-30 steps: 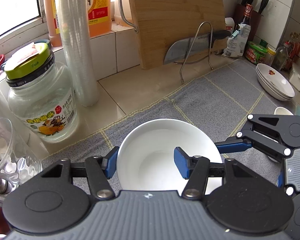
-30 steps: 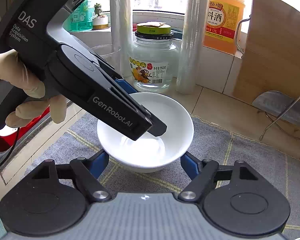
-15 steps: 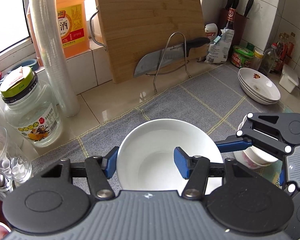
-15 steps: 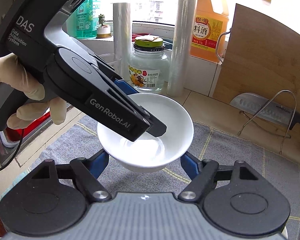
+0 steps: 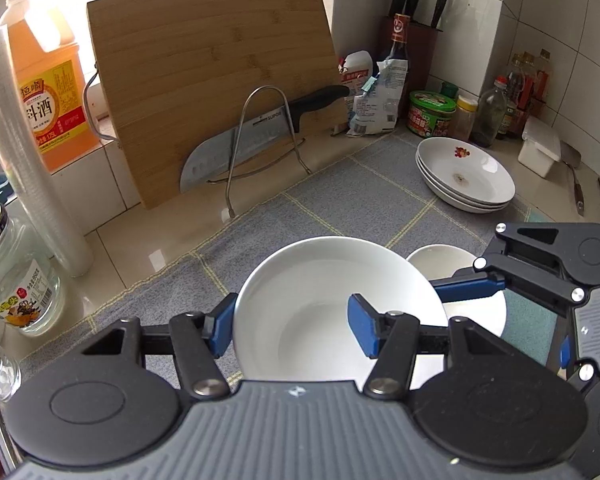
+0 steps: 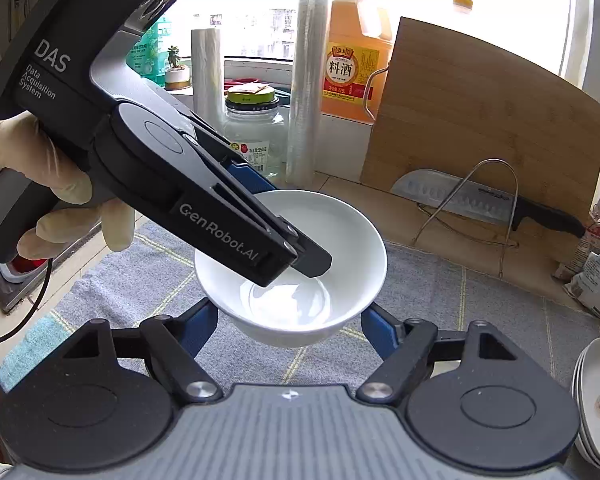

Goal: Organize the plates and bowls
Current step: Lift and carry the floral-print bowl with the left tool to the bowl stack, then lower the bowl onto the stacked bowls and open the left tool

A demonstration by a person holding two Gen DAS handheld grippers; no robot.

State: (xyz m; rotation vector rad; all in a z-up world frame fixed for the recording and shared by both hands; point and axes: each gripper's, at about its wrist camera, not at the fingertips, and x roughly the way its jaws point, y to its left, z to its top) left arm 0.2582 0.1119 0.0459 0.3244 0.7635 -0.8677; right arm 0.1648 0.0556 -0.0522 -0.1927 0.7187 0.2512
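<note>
A plain white bowl (image 5: 312, 304) hangs above the grey cloth (image 5: 360, 200), held from two sides. My left gripper (image 5: 292, 328) is shut on the bowl's left wall, one blue pad outside the rim and one inside. My right gripper (image 6: 290, 324) is shut on the bowl (image 6: 340, 240), gripping its lower part from both sides; one of its fingers (image 5: 468, 289) shows at the bowl's right rim. A smaller white bowl (image 5: 444, 256) stands on the cloth just beyond and right of the held one. Three stacked plates (image 5: 466, 172) lie further right.
A cutting board (image 5: 212, 80) and a knife in a wire rack (image 5: 256, 136) lean at the back. A glass jar (image 5: 16, 280), film rolls (image 5: 28, 160) and an orange bottle (image 5: 48, 96) stand left. Bottles and jars crowd the right corner. A gloved hand (image 6: 28, 168) holds the left gripper.
Both grippers have carried the bowl up and to the right. The jar and glass have slid away to the left, and the small bowl and plate stack have come nearer.
</note>
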